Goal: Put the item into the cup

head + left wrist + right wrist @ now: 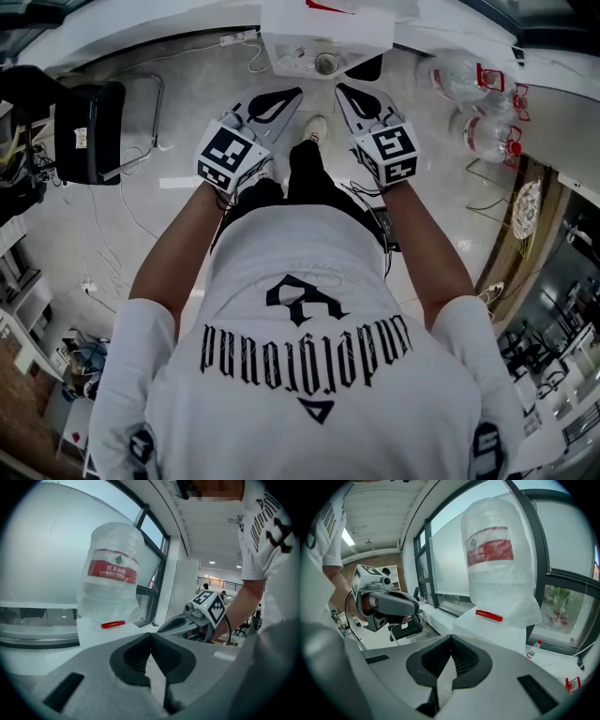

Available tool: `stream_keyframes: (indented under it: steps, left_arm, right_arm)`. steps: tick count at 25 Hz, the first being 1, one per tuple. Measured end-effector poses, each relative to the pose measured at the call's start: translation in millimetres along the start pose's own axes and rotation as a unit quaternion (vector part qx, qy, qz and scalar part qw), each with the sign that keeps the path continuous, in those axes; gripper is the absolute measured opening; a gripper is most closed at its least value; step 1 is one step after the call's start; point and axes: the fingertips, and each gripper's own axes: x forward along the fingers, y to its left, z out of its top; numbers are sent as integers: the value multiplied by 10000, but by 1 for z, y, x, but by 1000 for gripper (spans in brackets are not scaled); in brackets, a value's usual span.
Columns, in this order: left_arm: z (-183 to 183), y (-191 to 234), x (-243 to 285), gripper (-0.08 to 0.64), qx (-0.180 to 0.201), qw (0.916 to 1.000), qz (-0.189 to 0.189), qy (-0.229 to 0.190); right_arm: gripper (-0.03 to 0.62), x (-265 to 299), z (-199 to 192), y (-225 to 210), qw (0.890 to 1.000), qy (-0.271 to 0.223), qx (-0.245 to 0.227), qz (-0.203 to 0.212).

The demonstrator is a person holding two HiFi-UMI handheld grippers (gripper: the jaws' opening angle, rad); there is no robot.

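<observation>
A red stick-like item (pixel 113 624) lies on top of a white box (pixel 96 637), at the foot of a big water bottle (pixel 111 573) wrapped in clear plastic. The right gripper view shows the same red item (pixel 489 615) and bottle (pixel 499 564). A small round cup-like thing (pixel 325 63) stands below the box's front in the head view. My left gripper (pixel 286 98) and right gripper (pixel 345 94) are held side by side short of the box. Both are shut, tips touching, with nothing between them. Each shows in the other's view: right gripper (pixel 206 613), left gripper (pixel 386 602).
Two more large water bottles (pixel 459 80) lie on the floor at the right. A black chair (pixel 89 131) stands at the left, with cables across the floor. A small bottle with a red cap (pixel 533 649) stands beside the box. Windows run behind the box.
</observation>
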Motion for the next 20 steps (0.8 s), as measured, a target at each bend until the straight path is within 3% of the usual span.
stream_keyframes:
  steps: [13, 20]
  left_arm:
    - [54, -33, -58, 12, 16, 9990, -156, -425]
    - [91, -45, -87, 12, 240, 9973, -142, -672]
  right_arm:
    - [14, -67, 65, 43, 9979, -590, -191, -202]
    - [14, -95, 97, 60, 9948, -917, -337, -286]
